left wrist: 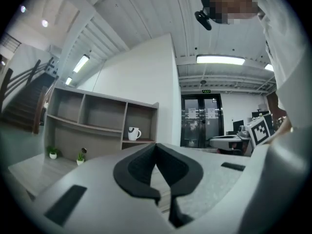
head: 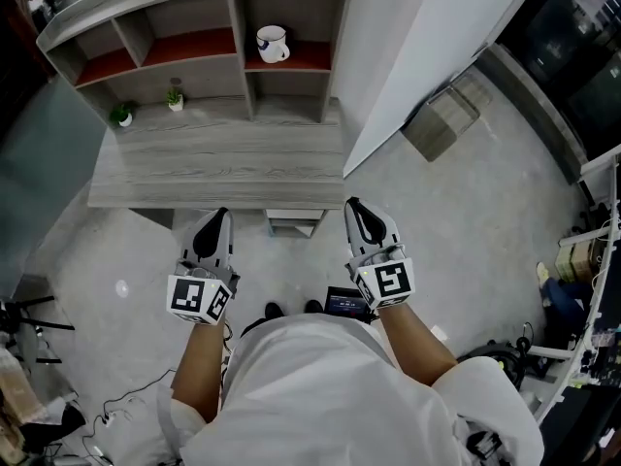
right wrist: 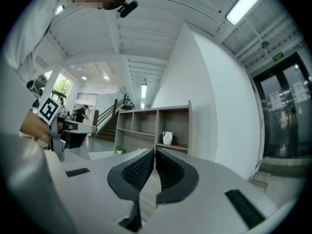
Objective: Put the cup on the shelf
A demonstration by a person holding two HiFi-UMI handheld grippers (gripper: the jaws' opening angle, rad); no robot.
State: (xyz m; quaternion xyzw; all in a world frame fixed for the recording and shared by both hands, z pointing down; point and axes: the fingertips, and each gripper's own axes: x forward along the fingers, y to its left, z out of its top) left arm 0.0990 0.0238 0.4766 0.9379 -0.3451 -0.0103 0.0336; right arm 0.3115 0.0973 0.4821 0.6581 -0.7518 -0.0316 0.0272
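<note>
1. My head view is evenly lit but rather dim, with a soft shadow under the desk (head: 218, 158) edge.
2. Both gripper views bulge strongly and go black at the corners.
3. A ceiling light (left wrist: 220, 60) glares upper right in the left gripper view; a strip light (right wrist: 246, 4) glares upper right in the right one.
4. The left gripper (left wrist: 156, 147) and right gripper (right wrist: 155, 152) look soft up close, while the far room looks sharper.

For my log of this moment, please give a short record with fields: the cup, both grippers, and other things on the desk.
cup: white mug, upright on the red shelf board, right column of the shelf unit
left gripper: shut, empty, low before the desk
right gripper: shut, empty, likewise
desk: two small potted plants at left
</note>
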